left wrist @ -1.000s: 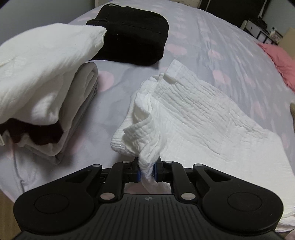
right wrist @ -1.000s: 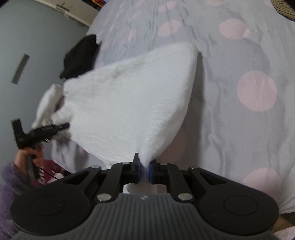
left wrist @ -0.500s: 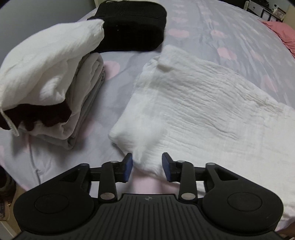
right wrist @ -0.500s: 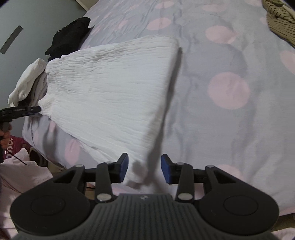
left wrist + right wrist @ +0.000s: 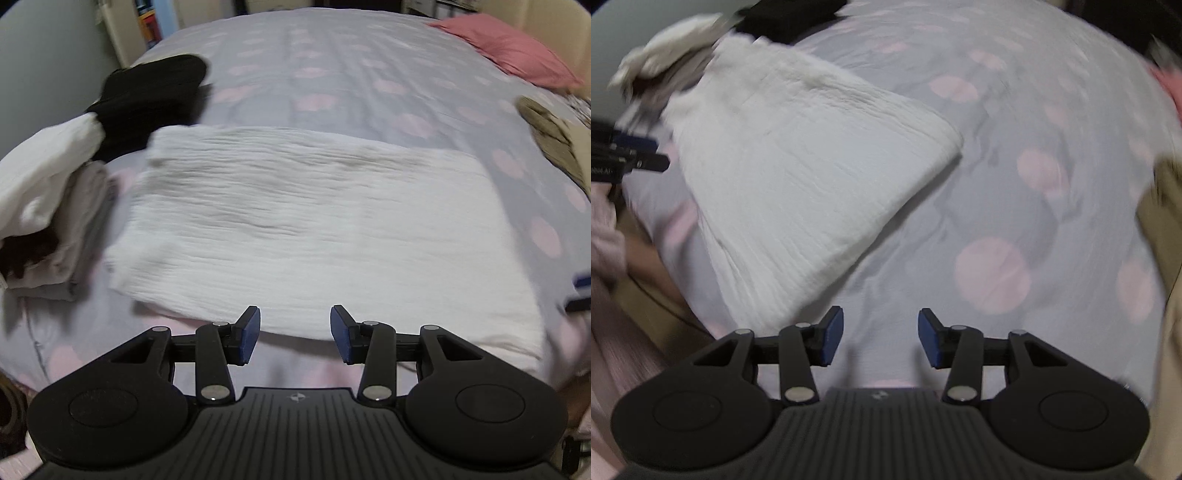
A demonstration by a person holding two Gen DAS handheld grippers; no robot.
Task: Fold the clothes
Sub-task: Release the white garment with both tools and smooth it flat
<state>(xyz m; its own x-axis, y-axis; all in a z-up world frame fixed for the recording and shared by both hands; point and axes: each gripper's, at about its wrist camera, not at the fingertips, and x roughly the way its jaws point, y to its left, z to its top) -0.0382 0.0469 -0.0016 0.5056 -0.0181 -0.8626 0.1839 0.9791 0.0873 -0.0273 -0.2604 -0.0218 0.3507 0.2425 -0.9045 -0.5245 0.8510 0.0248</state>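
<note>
White cloth [image 5: 314, 229] flat beyond 2 empty left fingers [image 5: 248, 334]

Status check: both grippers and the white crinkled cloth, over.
Left gripper and right gripper open, empty, jaws just opened. White crinkled cloth flat, folded on the spotted bedcover. Nothing blocking.

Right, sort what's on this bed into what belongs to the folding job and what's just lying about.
Part of the job:
- white crinkled cotton garment, lying flat and folded
- stack of folded white and beige clothes
- folded black garment
- left gripper and right gripper, both open, nothing between the fingers

Lying about:
- pink pillow
- brown striped fabric, possibly unfolded laundry
- lilac bedspread with pink dots
</note>
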